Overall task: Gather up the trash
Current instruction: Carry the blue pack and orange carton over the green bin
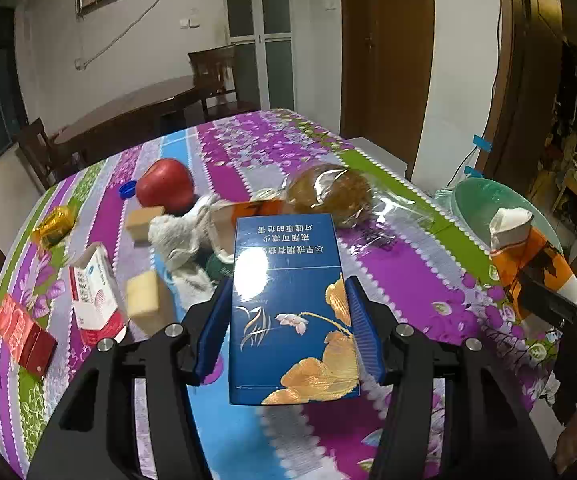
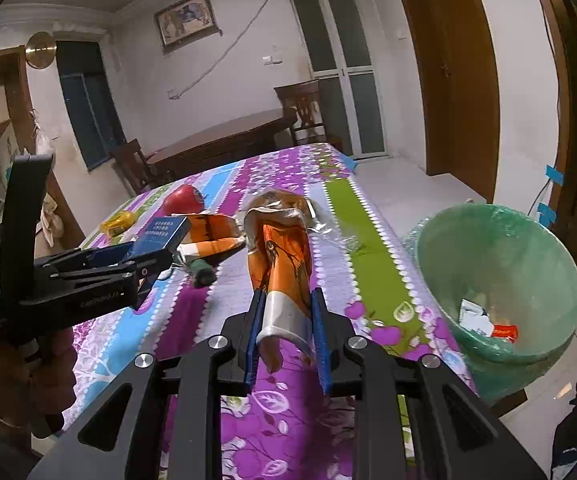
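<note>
My left gripper (image 1: 288,288) is shut on a blue cigarette box (image 1: 288,308) with gold flowers, held above the flowered tablecloth (image 1: 408,272). In the right wrist view that same gripper (image 2: 160,256) and box (image 2: 164,232) appear at the left, carried by a hand. My right gripper (image 2: 286,300) is shut on a crushed orange-and-white paper cup (image 2: 284,272); the cup (image 1: 528,256) also shows at the right of the left wrist view. A green-lined trash bin (image 2: 496,280) stands beside the table's right edge with a few scraps inside.
On the table lie a red apple (image 1: 164,184), a wrapped bun (image 1: 328,192), crumpled tissue (image 1: 176,236), two yellow sponge blocks (image 1: 142,294), a white medicine box (image 1: 96,296), a red box (image 1: 22,334), a gold wrapper (image 1: 54,226) and another orange cup (image 2: 208,236). Dark table and chairs stand behind.
</note>
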Available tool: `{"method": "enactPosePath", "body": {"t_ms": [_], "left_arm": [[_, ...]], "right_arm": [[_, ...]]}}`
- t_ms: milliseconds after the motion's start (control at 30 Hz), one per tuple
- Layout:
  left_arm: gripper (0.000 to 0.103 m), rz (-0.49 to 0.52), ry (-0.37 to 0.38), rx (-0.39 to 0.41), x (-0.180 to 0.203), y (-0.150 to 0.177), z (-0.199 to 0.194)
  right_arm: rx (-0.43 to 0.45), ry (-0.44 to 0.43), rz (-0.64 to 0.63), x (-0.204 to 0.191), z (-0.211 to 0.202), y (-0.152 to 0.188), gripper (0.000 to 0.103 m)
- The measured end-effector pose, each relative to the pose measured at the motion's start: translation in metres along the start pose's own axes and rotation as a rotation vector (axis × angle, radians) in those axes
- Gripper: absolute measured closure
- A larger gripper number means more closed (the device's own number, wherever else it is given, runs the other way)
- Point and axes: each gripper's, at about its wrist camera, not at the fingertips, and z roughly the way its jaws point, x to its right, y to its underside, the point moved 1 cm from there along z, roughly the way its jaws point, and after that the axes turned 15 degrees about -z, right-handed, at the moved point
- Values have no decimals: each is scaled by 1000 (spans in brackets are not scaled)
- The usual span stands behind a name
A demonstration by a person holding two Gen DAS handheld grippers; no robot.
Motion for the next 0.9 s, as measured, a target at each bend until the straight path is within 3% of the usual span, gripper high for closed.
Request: {"method": "enactPosePath", "body": {"t_ms": [367,900], "left_arm": [[49,84,6,33,51,-5,3],[49,211,76,26,134,-9,22]], "right_arm": [[23,71,23,29,-19,4,78],[37,295,55,113,-72,4,77]]}}
